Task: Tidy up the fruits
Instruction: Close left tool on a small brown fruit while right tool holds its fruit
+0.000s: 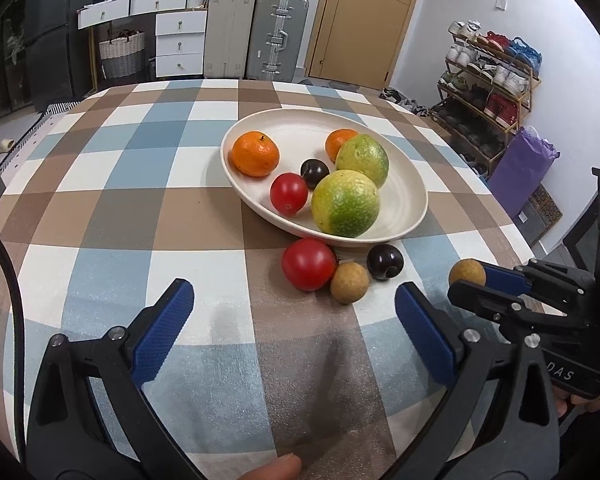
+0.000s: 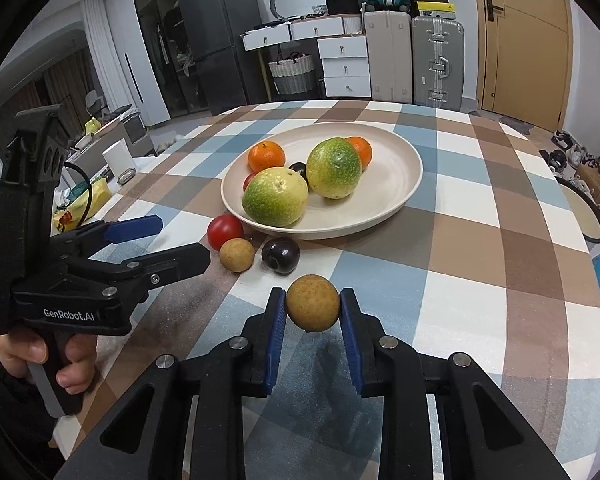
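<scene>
A cream plate (image 1: 408, 184) (image 2: 404, 168) on the checked tablecloth holds two oranges, two green-yellow fruits (image 1: 346, 204) (image 2: 334, 168), a red tomato (image 1: 289, 193) and a dark plum (image 1: 314, 173). In front of it on the cloth lie a red tomato (image 1: 308, 264) (image 2: 225, 231), a brown longan (image 1: 349, 282) (image 2: 237, 255) and a dark plum (image 1: 385, 261) (image 2: 280, 256). My right gripper (image 2: 313, 308) is shut on a second brown longan (image 2: 313, 303) (image 1: 467, 272), lifted just off the cloth. My left gripper (image 1: 294, 304) (image 2: 180, 240) stands open and empty, short of the loose fruits.
The round table's edge curves away on both sides. Beyond it stand suitcases (image 1: 256, 32), white drawers (image 1: 179, 42), a door (image 1: 364, 16) and a shoe rack (image 1: 488, 92). A hand (image 2: 60, 360) grips the left tool's handle.
</scene>
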Demonstrator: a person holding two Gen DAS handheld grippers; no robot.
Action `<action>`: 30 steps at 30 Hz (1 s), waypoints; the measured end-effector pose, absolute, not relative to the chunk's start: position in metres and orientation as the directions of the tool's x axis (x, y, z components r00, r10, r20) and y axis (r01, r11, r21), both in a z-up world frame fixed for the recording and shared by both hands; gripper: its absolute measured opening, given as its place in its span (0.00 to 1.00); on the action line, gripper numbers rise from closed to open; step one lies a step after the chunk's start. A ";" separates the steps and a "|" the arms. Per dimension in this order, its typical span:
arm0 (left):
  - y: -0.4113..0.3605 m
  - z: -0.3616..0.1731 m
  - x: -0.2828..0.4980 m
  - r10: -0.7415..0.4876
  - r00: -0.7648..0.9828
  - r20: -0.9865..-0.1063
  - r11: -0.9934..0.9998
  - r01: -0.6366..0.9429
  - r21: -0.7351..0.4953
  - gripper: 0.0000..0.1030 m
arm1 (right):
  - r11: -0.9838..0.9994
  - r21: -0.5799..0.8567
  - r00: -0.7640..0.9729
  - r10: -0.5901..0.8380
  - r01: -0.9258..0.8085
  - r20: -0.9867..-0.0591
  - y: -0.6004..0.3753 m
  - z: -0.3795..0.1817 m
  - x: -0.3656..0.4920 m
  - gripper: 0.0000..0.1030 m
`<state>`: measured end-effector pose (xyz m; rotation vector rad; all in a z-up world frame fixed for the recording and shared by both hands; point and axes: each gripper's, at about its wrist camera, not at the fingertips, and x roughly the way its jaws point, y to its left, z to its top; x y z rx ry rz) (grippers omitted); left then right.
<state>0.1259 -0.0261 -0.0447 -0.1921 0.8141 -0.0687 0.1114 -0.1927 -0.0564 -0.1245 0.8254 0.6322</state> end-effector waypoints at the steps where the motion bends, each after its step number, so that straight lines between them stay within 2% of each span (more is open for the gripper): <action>1: -0.027 -0.045 0.126 -0.142 0.682 -0.718 0.980 -0.008 -0.201 0.90 | 0.812 0.138 0.508 0.477 -0.567 -0.717 -0.194 -0.056 0.112 0.27; 5: -0.041 -0.048 0.126 -0.186 0.661 -0.727 0.977 0.048 -0.206 0.75 | 0.815 0.139 0.507 0.473 -0.563 -0.721 -0.195 -0.057 0.113 0.27; 10: -0.053 -0.052 0.129 -0.214 0.632 -0.745 0.974 0.082 -0.211 0.51 | 0.816 0.143 0.509 0.475 -0.560 -0.718 -0.196 -0.056 0.113 0.27; 13: -0.056 -0.056 0.133 -0.228 0.622 -0.749 0.970 0.078 -0.230 0.44 | 0.815 0.144 0.507 0.476 -0.561 -0.719 -0.196 -0.057 0.113 0.27; 24: -0.062 -0.058 0.142 -0.163 0.612 -0.774 0.974 -0.023 -0.224 0.42 | 0.815 0.149 0.505 0.479 -0.560 -0.718 -0.197 -0.056 0.113 0.27; 26: -0.063 -0.058 0.142 -0.141 0.614 -0.777 0.976 -0.046 -0.213 0.39 | 0.815 0.148 0.507 0.478 -0.560 -0.717 -0.198 -0.055 0.112 0.27; 28: -0.062 -0.058 0.142 -0.117 0.615 -0.780 0.977 -0.071 -0.202 0.30 | 0.816 0.147 0.508 0.477 -0.558 -0.717 -0.198 -0.055 0.112 0.27; 30: -0.058 -0.059 0.140 -0.139 0.617 -0.775 0.970 -0.072 -0.232 0.27 | 0.817 0.150 0.507 0.477 -0.557 -0.718 -0.198 -0.055 0.113 0.27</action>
